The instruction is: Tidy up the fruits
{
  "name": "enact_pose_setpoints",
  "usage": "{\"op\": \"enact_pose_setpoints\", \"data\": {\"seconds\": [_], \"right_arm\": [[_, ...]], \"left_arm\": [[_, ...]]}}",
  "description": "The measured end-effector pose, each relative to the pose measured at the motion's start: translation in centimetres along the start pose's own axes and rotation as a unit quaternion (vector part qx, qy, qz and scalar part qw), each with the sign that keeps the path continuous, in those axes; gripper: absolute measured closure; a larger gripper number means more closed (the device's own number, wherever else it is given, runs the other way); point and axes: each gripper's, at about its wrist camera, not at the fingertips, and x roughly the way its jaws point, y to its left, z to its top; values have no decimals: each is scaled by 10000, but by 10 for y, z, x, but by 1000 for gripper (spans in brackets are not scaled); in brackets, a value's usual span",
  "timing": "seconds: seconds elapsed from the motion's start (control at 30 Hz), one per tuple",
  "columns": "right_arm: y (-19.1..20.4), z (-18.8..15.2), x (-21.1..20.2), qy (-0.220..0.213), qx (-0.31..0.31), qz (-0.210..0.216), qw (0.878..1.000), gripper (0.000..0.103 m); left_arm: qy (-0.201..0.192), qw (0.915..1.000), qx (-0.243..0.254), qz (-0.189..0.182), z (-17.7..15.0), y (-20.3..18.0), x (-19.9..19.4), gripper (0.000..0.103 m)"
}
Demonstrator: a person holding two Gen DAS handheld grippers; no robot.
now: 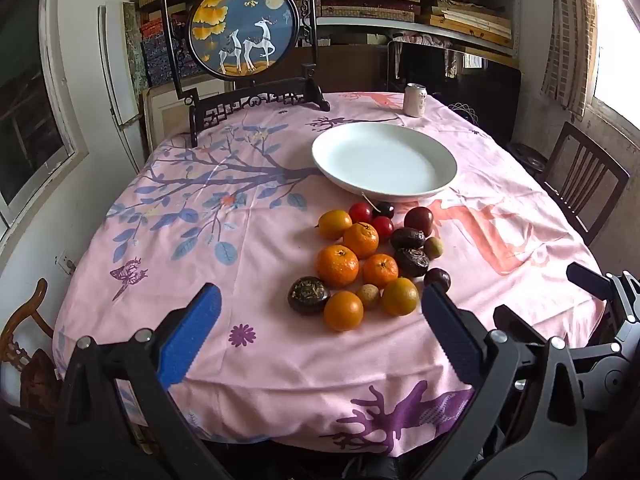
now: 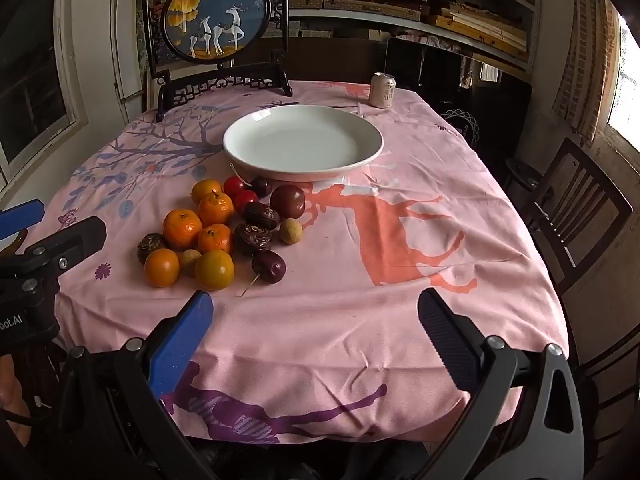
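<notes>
Drink can [image 1: 416,99], deer screen [image 1: 244,26], chair [image 1: 582,184]

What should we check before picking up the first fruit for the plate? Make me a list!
1. Left gripper open and holding nothing: ok.
2. Right gripper open and holding nothing: ok.
3. White plate has nothing in it: ok.
4. Fruit pile on the tablecloth, in front of the plate: ok.
5. Nearest orange free to grab: not ok, fruits crowd its far side.
6. Soda can out of the way: ok, behind the plate.
</notes>
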Motion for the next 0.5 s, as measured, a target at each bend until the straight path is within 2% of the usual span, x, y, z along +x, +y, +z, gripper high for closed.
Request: {"op": "enact_pose_setpoints", "data": {"seconds": [0.5], "right_arm": [[2,0,-1,-3,-5,-5,10000,1]], "left_arm": [[-9,10000,13,5,1,0,-1,2]]}}
